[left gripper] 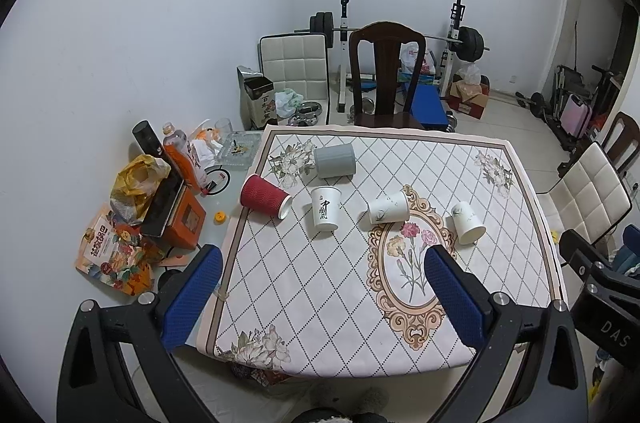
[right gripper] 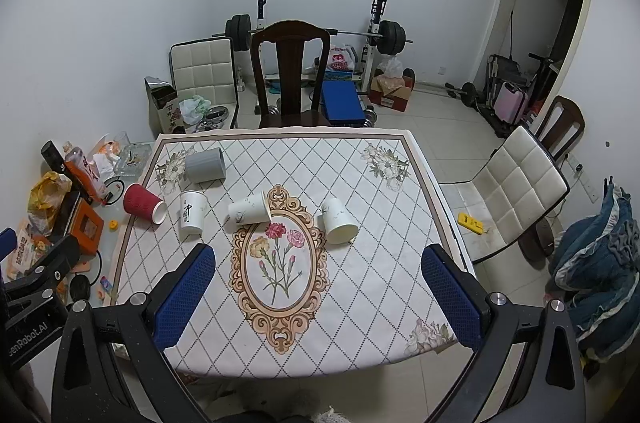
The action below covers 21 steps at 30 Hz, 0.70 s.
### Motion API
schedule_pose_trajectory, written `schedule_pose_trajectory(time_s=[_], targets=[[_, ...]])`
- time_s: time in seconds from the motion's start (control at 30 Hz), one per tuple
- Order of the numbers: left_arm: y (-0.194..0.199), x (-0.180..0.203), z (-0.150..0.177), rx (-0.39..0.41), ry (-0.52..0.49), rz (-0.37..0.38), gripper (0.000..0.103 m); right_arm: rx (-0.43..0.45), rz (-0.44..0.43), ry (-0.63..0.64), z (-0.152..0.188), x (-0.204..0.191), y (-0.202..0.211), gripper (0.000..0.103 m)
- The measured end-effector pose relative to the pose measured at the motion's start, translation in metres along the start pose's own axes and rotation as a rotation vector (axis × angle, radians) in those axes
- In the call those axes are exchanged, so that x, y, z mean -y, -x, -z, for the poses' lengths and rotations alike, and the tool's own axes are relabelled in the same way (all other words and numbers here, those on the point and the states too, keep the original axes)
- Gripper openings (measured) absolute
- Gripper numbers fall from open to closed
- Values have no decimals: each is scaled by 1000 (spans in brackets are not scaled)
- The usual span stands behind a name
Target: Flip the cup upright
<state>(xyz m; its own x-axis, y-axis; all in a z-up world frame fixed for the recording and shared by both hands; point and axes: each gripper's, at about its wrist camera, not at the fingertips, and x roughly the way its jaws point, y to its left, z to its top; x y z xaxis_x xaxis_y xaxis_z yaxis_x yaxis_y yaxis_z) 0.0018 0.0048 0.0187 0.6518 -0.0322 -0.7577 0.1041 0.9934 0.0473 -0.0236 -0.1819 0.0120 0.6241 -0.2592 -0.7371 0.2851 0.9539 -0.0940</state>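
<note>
Several cups lie in a row on the patterned tablecloth (left gripper: 304, 283). A grey cup (left gripper: 335, 160) (right gripper: 205, 165) lies on its side at the back left. A red ribbed cup (left gripper: 265, 196) (right gripper: 144, 203) lies on its side at the left edge. A white cup with black writing (left gripper: 325, 208) (right gripper: 192, 212) stands mouth down. Two white paper cups lie on their sides: one (left gripper: 388, 208) (right gripper: 249, 209) at the middle, one (left gripper: 467, 222) (right gripper: 338, 221) to the right. My left gripper (left gripper: 324, 283) and right gripper (right gripper: 318, 283) are open and empty above the table's near edge.
A dark wooden chair (left gripper: 386, 75) stands behind the table, a white padded chair (right gripper: 508, 191) to its right. Bags, boxes and bottles (left gripper: 160, 191) crowd a side surface at the left. Weights and a bench (left gripper: 432, 63) stand by the back wall.
</note>
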Motion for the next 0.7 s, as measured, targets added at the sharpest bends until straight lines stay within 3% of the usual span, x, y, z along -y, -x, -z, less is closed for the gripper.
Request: schedule_pose_trajectory(time_s=[0.33, 0.5, 0.7], targets=[[-35, -10, -7, -14, -24, 17, 103, -69, 32, -65, 0, -8, -30, 103], [-81, 5, -4, -53, -114, 21, 103, -174, 106, -118, 16, 5, -84, 103], [-151, 56, 3, -109, -298, 0, 103, -356, 174, -178, 51, 44, -167, 103]])
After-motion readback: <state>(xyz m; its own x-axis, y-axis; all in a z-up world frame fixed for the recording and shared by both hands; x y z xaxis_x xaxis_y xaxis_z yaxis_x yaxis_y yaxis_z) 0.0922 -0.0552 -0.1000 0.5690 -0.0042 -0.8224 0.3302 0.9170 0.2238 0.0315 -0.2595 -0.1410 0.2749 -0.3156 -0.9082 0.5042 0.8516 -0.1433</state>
